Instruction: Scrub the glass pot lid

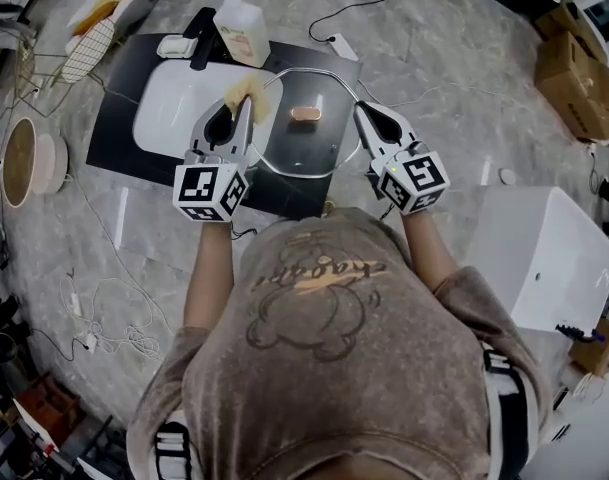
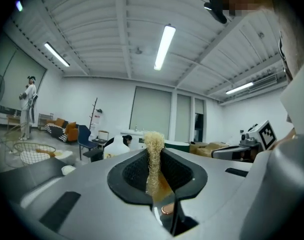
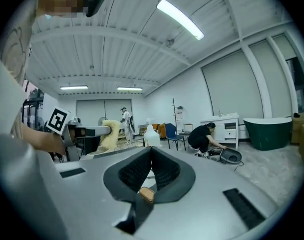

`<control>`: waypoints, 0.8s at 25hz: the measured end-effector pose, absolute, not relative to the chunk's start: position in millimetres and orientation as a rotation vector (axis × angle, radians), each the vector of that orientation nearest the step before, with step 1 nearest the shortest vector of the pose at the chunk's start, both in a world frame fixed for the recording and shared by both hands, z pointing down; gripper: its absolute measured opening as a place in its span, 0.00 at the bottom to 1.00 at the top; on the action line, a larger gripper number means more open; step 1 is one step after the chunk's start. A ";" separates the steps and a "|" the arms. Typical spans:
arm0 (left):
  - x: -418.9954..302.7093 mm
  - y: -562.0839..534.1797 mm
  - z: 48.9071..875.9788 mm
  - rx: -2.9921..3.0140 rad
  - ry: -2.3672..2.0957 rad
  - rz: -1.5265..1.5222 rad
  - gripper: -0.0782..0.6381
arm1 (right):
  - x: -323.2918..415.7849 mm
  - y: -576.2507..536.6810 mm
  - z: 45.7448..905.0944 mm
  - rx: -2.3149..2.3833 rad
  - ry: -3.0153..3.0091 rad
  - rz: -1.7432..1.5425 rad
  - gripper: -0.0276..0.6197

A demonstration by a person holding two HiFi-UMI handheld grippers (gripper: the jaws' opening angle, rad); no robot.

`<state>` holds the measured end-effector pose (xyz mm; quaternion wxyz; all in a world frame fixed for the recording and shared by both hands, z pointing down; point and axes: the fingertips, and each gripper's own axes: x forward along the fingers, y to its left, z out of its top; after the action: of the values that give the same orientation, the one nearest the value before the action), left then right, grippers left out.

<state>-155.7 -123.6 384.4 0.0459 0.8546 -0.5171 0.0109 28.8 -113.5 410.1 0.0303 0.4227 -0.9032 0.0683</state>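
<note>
The glass pot lid (image 1: pixel 302 143), metal-rimmed with a tan knob (image 1: pixel 305 114), hangs level over the right end of a white basin (image 1: pixel 169 108). My right gripper (image 1: pixel 361 109) is shut on the lid's right rim. In the right gripper view its jaws (image 3: pixel 151 156) meet on the thin edge, and the knob (image 3: pixel 147 194) shows below them. My left gripper (image 1: pixel 246 105) is shut on a straw-coloured fibre scrubber (image 1: pixel 246 90) at the lid's left edge. The left gripper view shows the scrubber (image 2: pixel 153 151) pinched upright between the jaws (image 2: pixel 154 160).
The basin sits on a black mat (image 1: pixel 119 143). Behind it stand a soap bottle (image 1: pixel 242 30) and a soap dish (image 1: pixel 174 45). A wire rack (image 1: pixel 89 50) and a round bowl (image 1: pixel 22 163) lie at the left, a white box (image 1: pixel 554 248) and cardboard boxes (image 1: pixel 579 73) at the right. Cables cross the floor.
</note>
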 end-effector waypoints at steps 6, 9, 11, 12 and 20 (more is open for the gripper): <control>-152.7 -113.5 405.4 2.561 -1.615 0.014 0.20 | 28.2 -112.4 425.4 1.377 -2.741 0.233 0.04; -149.1 -109.6 415.2 2.539 -1.625 0.034 0.20 | 27.8 -112.1 433.1 1.391 -2.723 0.249 0.04; -147.2 -108.0 418.3 2.536 -1.620 0.046 0.20 | 29.2 -112.7 435.9 1.413 -2.711 0.255 0.04; -146.6 -107.5 418.9 2.537 -1.618 0.052 0.20 | 30.8 -113.4 436.5 1.429 -2.704 0.256 0.04; -155.7 -107.0 418.2 2.496 -1.649 0.044 0.20 | 32.4 -115.8 440.0 1.447 -2.675 0.251 0.04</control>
<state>-155.7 -107.0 418.2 0.0747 0.8319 -0.5497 0.0146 32.4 -115.8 440.0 0.0450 0.4738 -0.8757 0.0820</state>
